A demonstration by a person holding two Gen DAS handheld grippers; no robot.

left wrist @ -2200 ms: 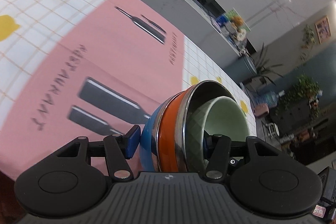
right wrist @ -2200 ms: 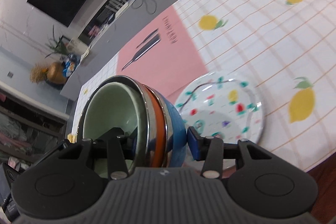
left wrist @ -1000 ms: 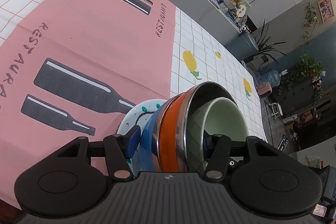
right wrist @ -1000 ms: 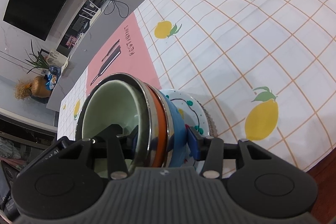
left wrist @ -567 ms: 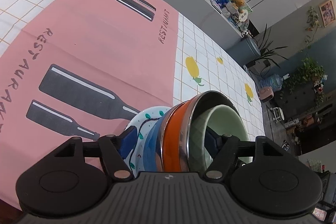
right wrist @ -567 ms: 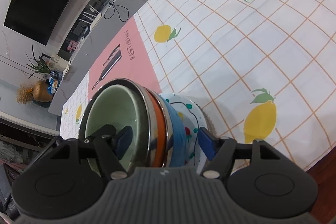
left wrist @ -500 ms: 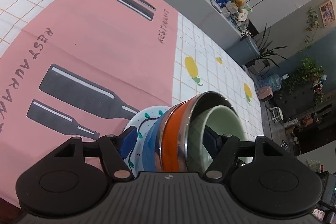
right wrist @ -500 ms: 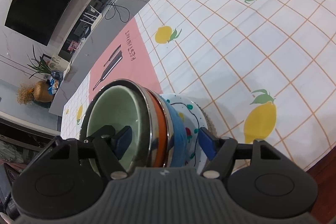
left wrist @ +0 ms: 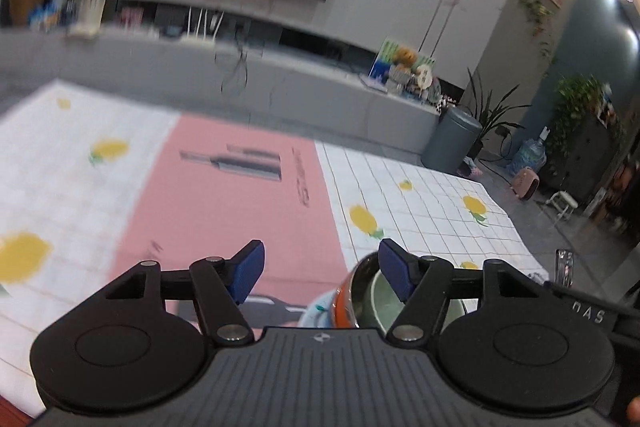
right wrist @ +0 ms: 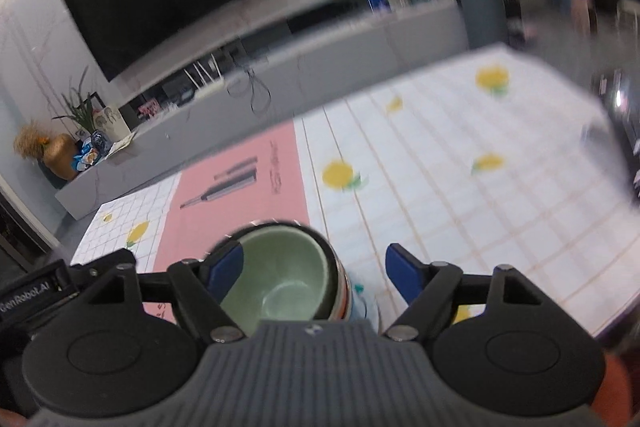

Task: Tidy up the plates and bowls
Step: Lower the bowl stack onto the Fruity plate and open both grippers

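Note:
A stack of nested bowls (right wrist: 288, 279) stands on a patterned white plate (right wrist: 366, 307) on the table: a pale green bowl innermost, then steel, orange and blue ones. In the left wrist view the stack (left wrist: 360, 301) shows low, behind the right finger. My left gripper (left wrist: 320, 269) is open and empty, to the left of the stack. My right gripper (right wrist: 316, 269) is open and empty, above and just behind the stack.
The tablecloth is white with lemons (right wrist: 460, 187) and has a pink placemat (left wrist: 240, 211) printed with bottles. A long grey counter (left wrist: 280, 83) and a dark screen lie beyond the table. The other gripper's body (left wrist: 588, 311) shows at the right.
Both grippers have opened, let go of the bowl stack and pulled back and up. The stack now rests on the patterned plate.

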